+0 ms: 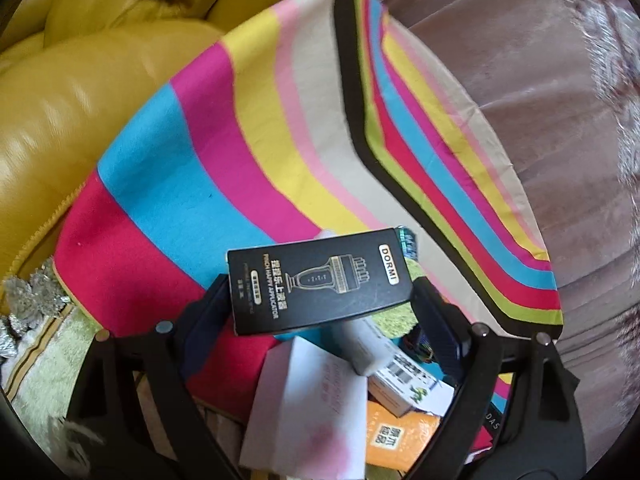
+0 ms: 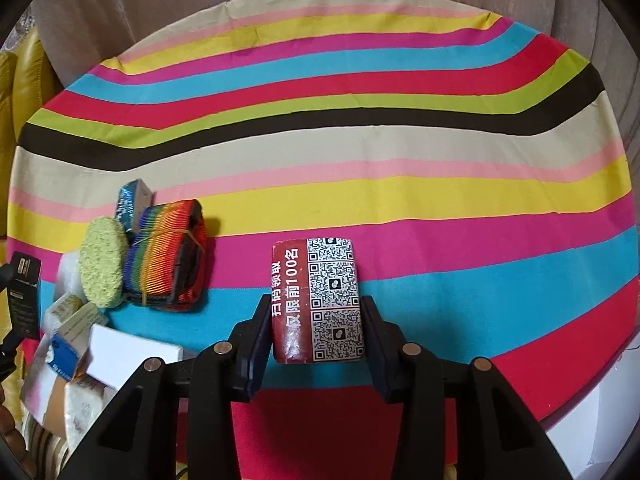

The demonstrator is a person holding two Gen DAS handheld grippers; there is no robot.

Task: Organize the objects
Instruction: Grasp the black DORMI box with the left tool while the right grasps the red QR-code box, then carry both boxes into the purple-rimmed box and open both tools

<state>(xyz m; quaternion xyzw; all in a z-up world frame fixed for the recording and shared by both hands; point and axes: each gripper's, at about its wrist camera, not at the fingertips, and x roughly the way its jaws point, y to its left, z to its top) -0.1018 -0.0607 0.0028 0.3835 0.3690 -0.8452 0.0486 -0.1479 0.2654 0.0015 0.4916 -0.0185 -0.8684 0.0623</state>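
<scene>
On the striped cloth covering the surface [image 2: 360, 152], the right tongs [image 2: 318, 328] are clamping a red packet printed with QR codes [image 2: 318, 300], both pads pressing its long sides. Left of it, a rainbow strap bundle [image 2: 168, 256] and a green sponge [image 2: 102, 268] are lying touching. Above a pile of cartons [image 1: 360, 392], the left tongs [image 1: 320, 304] are gripping a black DORMI box [image 1: 320, 280], carrying it clear of the cloth.

Black grippers [image 2: 316, 320] — silver rivets
</scene>
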